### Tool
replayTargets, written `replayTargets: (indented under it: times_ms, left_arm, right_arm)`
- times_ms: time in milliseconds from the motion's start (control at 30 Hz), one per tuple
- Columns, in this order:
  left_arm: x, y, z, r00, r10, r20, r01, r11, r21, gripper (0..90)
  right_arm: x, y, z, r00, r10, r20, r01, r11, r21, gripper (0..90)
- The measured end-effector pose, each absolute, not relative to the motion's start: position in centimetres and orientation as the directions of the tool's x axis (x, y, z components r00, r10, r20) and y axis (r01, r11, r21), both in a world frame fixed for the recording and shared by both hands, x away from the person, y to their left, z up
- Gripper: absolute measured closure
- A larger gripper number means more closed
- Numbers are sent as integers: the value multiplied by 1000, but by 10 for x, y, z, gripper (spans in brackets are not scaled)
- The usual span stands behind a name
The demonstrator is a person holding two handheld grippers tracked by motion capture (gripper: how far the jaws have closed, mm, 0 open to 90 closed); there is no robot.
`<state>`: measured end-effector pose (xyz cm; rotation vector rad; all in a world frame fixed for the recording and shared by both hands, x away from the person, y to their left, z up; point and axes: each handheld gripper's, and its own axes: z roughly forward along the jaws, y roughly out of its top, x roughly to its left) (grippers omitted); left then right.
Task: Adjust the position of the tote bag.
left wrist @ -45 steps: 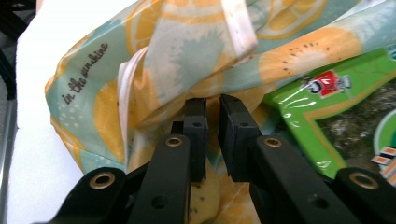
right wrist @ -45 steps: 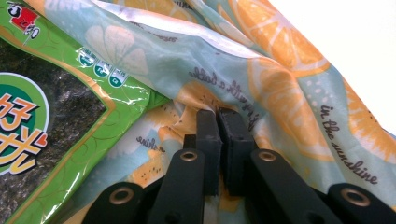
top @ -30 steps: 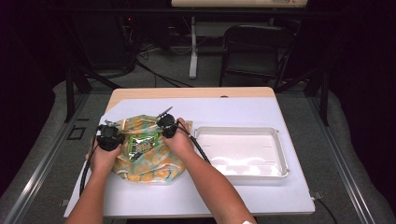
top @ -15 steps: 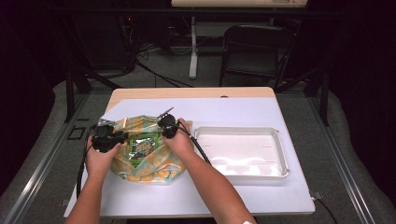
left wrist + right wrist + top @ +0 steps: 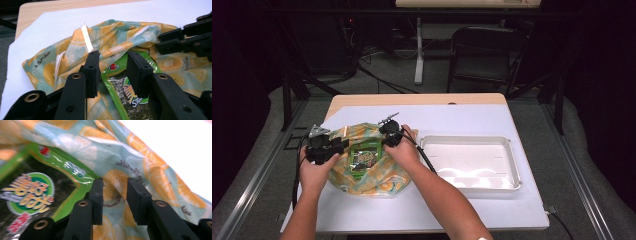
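Plainly, the packet (image 5: 364,159) is laid on the bag (image 5: 377,180), long axis running toward the table's far edge. Both grippers, left (image 5: 112,65) and right (image 5: 114,187), are held open.

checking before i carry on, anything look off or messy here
Nothing spilled or damaged. The lemon-print plastic bag lies crumpled on the white table cover, with the green seaweed snack packet lying askew on it. The white plastic tray sits square.
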<state>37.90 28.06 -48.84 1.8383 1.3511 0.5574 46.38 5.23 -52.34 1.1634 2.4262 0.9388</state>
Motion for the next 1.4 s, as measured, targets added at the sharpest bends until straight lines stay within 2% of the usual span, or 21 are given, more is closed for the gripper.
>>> replayTargets:
  times_ms: [267,667,933,1000,1400]
  left_arm:
    - [375,280,-486,343,936,-77,592,-152,791,615]
    - [362,270,-483,363,930,-56,617,-194,763,634]
    - [346,277,-494,380,918,-116,623,-161,766,544]
    - [342,278,-496,374,922,-102,616,-165,770,533]
    - [332,274,-514,399,915,-54,638,-235,733,640]
  right_arm:
    - [444,47,-499,-666,745,34,541,451,710,615]
    - [414,48,-486,-738,675,9,489,524,698,679]
    - [397,55,-486,-778,627,21,460,547,699,733]
    - [394,57,-488,-781,623,33,467,550,692,735]
    - [384,61,-506,-794,605,62,491,576,654,760]
